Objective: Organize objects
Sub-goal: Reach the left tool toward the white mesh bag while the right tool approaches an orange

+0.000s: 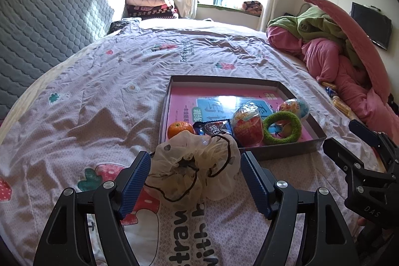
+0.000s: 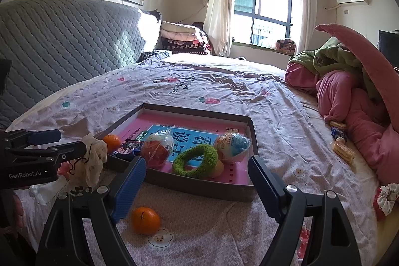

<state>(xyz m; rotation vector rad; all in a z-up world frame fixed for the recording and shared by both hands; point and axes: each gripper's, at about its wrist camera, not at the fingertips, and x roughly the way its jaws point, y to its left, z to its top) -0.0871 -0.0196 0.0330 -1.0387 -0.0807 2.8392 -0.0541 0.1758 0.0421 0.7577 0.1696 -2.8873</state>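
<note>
Straddling the crumpled sheer drawstring pouch [image 1: 197, 166] by the shallow cardboard tray's [image 1: 284, 150] near-left corner, my left gripper [image 1: 195, 181] gaped; rightward, my right gripper [image 2: 197, 181] gaped above the loose orange mandarin [image 2: 145, 220], which I judged might roll.

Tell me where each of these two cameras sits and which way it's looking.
Left wrist: on the left tongs, looking down-forward across the bed at a sheer pouch between its open fingers, the tray beyond; the right tongs show at right.
Right wrist: on the right tongs, facing the tray, a loose orange on the bed near its left finger; the left tongs show at left.
Shared: tray, green ring, pouch, window.
</note>
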